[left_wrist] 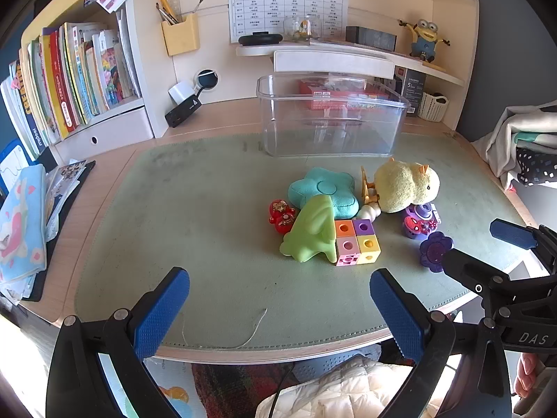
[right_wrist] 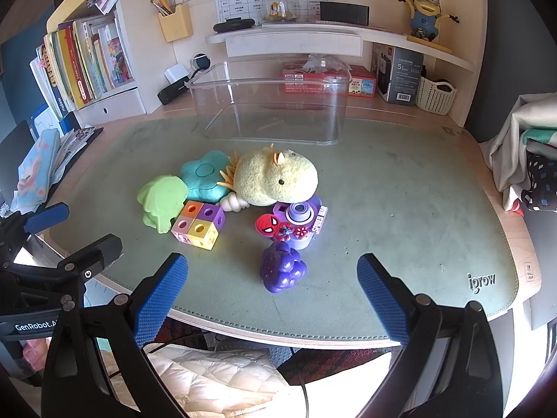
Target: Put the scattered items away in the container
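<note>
Toys (right_wrist: 243,202), plush & plastic, near clear rect. container (right_wrist: 268,104).

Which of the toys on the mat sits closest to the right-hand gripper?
The purple grape-shaped toy. It lies alone at the front of the pile, just ahead of the open right gripper, nearer than the others.

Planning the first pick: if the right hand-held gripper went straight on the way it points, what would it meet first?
Most likely the purple grape toy, lying centred between the open right hand-held gripper fingers, nearest of the pile. Behind it sits the purple toy camera. Depth is hard to judge here.
</note>
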A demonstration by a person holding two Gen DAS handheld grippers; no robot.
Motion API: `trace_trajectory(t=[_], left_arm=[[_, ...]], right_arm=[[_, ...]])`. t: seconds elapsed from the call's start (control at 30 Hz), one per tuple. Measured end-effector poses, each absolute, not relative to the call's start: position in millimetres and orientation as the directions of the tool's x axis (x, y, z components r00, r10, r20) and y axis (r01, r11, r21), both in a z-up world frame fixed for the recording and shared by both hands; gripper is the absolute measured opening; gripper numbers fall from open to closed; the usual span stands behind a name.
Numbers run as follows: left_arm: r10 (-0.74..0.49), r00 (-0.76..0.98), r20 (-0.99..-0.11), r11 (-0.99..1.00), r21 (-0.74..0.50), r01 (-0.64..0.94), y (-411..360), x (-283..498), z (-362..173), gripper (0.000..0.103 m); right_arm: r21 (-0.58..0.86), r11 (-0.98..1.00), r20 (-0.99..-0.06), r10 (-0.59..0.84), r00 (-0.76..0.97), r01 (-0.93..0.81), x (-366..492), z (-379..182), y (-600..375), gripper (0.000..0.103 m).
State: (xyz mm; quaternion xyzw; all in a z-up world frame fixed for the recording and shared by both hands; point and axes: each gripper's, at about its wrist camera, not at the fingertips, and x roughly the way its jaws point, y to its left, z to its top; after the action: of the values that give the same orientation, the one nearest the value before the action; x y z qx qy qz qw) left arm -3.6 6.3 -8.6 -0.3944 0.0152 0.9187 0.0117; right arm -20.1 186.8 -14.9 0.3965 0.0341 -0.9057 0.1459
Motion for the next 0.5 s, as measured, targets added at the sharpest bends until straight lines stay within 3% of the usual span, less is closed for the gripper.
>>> trace_trajectory(t=[0.5], left_arm=[[0.000,-0.682,-0.731,-0.999,0.029,-0.031,7.0,-4.6,-10.1,0.102]], right_arm=[[0.051,-0.951,-0.729,-0.244,-0.640,0.305,-19.7,-15.5,184.5,0.097]])
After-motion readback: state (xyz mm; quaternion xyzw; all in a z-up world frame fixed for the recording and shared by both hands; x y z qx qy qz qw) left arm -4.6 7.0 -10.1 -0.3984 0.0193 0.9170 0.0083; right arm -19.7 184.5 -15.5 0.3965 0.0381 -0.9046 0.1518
